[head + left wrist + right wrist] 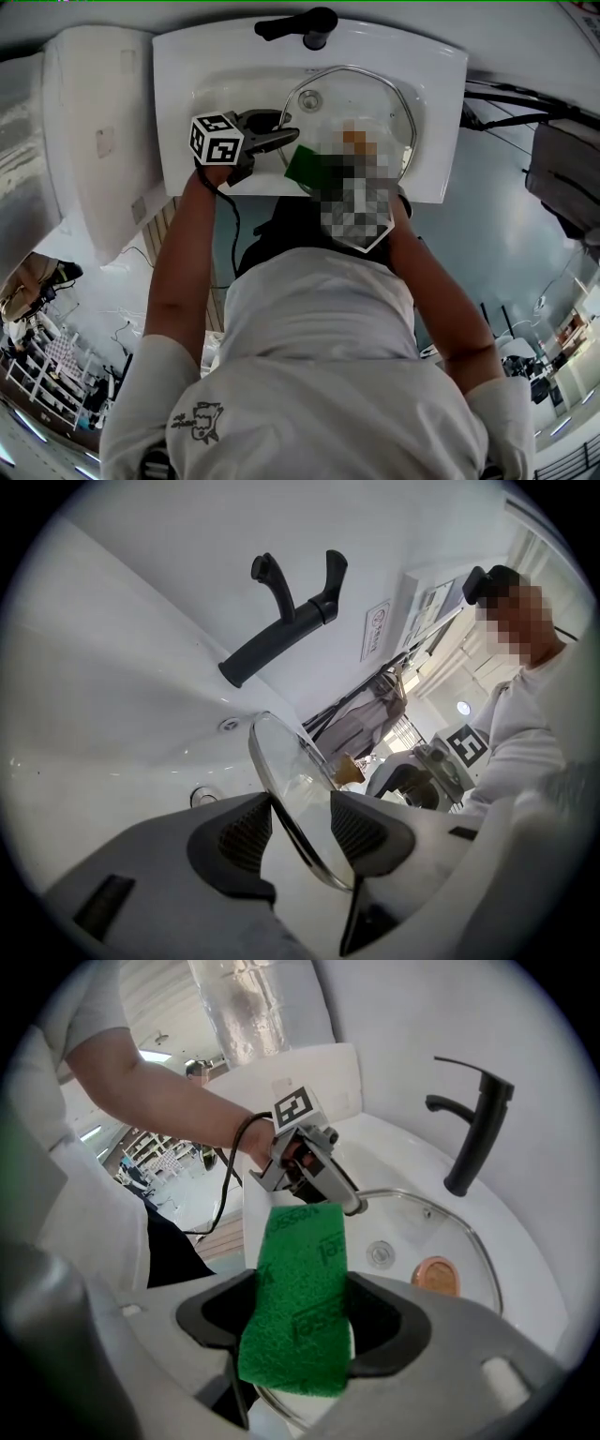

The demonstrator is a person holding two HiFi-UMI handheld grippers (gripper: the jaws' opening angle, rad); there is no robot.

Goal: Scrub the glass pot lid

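Note:
The glass pot lid [367, 92] sits in the white sink [202, 80], its copper-coloured knob [434, 1275] facing up. My left gripper [289, 137] is shut on the lid's metal rim at the near left. In the left gripper view the lid [291, 771] runs edge-on and tilted between the two pads of the left gripper [302, 832]. My right gripper [298, 1321] is shut on a green scouring pad [300, 1288], held just over the lid's near edge beside the left gripper [349, 1204]. In the head view the pad [305, 164] shows; a mosaic patch hides the right gripper.
A black faucet [300, 25] stands at the back of the sink, with the drain [310, 99] under the lid. A white folded cloth or board [98, 131] lies left of the sink. The person's body presses close to the sink's front edge.

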